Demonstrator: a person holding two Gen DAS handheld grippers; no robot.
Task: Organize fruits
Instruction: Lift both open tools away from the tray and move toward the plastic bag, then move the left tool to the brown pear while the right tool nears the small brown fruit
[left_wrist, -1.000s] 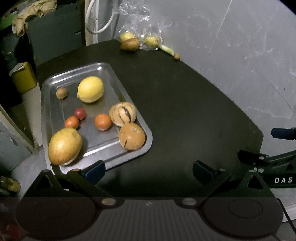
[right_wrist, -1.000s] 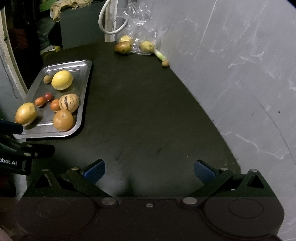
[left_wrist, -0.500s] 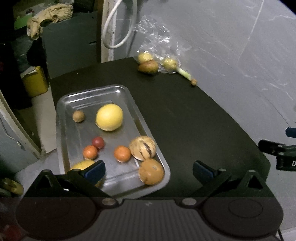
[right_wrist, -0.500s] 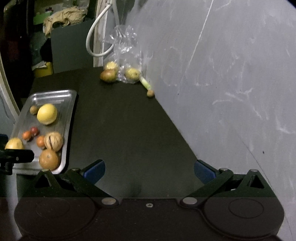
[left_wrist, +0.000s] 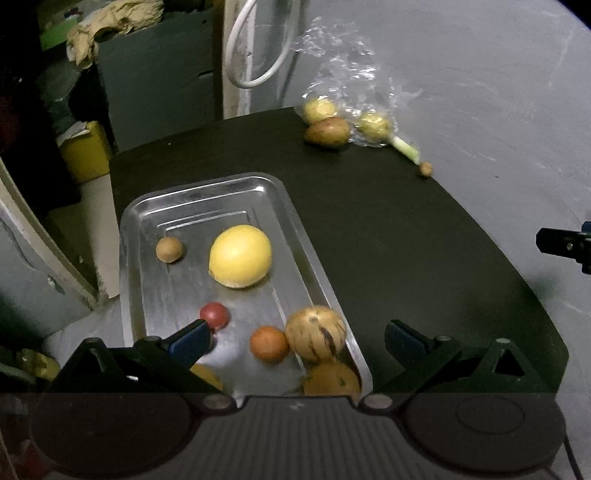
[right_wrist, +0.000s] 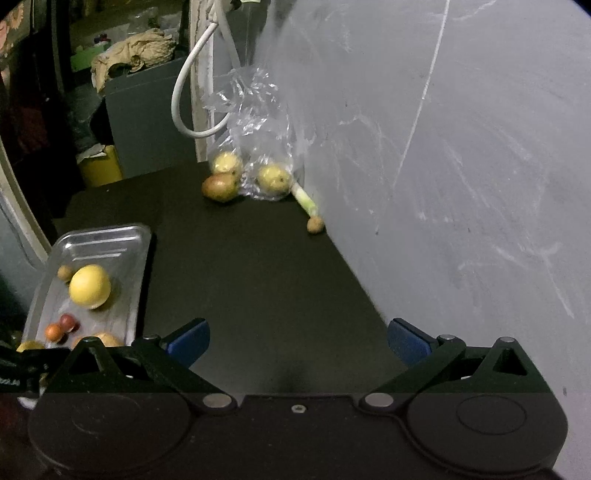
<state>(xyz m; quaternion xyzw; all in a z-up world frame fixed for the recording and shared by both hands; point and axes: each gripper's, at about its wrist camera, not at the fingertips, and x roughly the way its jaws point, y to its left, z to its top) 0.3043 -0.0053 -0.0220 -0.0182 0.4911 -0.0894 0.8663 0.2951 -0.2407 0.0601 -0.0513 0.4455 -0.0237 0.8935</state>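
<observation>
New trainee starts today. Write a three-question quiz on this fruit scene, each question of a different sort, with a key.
1. True or false: the big yellow fruit lies in the tray.
2. Multiple choice: where is the plastic bag? A) in the tray B) at the table's far end by the wall C) in the right gripper
3. Fill in: the left gripper is ____ and holds nothing.

Key
1. True.
2. B. The bag holds two yellowish fruits; a brownish fruit lies against it.
3. Open. It hovers over the tray's near end; the right gripper is open too, over bare table.
</observation>
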